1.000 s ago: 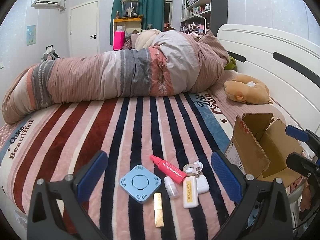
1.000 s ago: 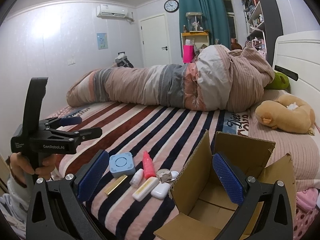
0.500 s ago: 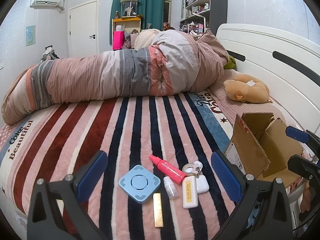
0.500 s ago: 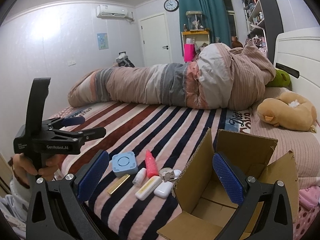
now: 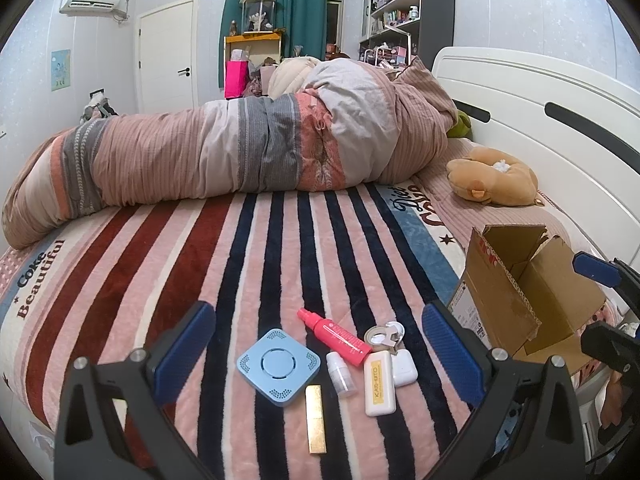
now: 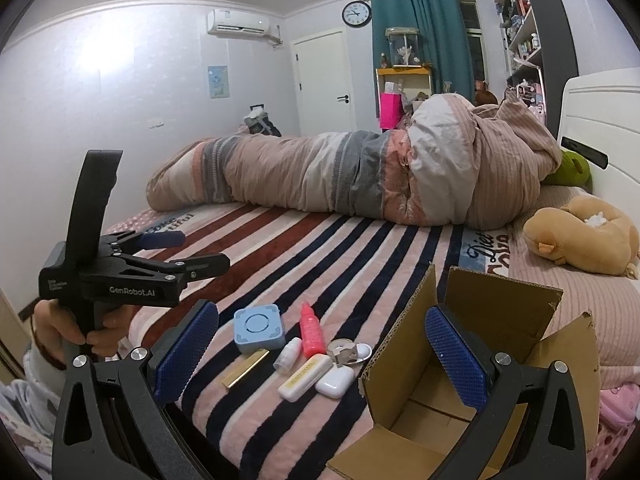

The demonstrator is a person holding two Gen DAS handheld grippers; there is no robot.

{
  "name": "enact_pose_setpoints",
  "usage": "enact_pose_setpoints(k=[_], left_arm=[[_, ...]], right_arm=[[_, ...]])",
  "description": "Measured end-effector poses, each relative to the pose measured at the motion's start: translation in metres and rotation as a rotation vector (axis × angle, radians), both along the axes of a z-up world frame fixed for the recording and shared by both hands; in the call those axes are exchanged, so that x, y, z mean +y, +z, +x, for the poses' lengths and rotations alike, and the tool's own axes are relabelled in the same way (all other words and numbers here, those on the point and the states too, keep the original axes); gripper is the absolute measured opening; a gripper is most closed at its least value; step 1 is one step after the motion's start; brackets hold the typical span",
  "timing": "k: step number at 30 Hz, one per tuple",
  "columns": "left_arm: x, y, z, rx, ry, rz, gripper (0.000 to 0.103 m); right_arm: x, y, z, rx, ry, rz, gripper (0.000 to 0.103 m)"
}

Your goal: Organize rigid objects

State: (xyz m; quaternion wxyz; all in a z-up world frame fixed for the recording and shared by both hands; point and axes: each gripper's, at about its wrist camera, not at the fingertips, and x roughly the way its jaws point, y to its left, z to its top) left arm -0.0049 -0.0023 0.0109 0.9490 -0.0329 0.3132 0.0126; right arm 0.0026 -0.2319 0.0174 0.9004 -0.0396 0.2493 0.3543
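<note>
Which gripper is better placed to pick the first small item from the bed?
Left. The left gripper is open and frames the blue square device and gold bar; the right gripper hangs over the cardboard box.

Open brown cardboard box [image 6: 500, 360]: near flaps run off the right wrist view's bottom edge; part of the floor sits behind the right tool's blue pad.
Right tool [image 5: 604, 308]: cut by the left wrist view's right edge.
White rectangular tube label [image 5: 379, 383]: print too small to read.
White earbud case [image 5: 404, 367]: partly behind the tube.
Hand on left tool [image 6: 76, 328]: partly hidden by its handle.
</note>
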Motion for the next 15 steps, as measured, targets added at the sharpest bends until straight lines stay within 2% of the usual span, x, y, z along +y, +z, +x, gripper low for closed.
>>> enact_pose_setpoints(k=[15], left_arm=[[0.0001,-0.0019,-0.0006,0.0,-0.005,-0.003,0.103]], right_arm=[[-0.0026,-0.0032,0.001,0.019,-0.005,0.006,0.099]])
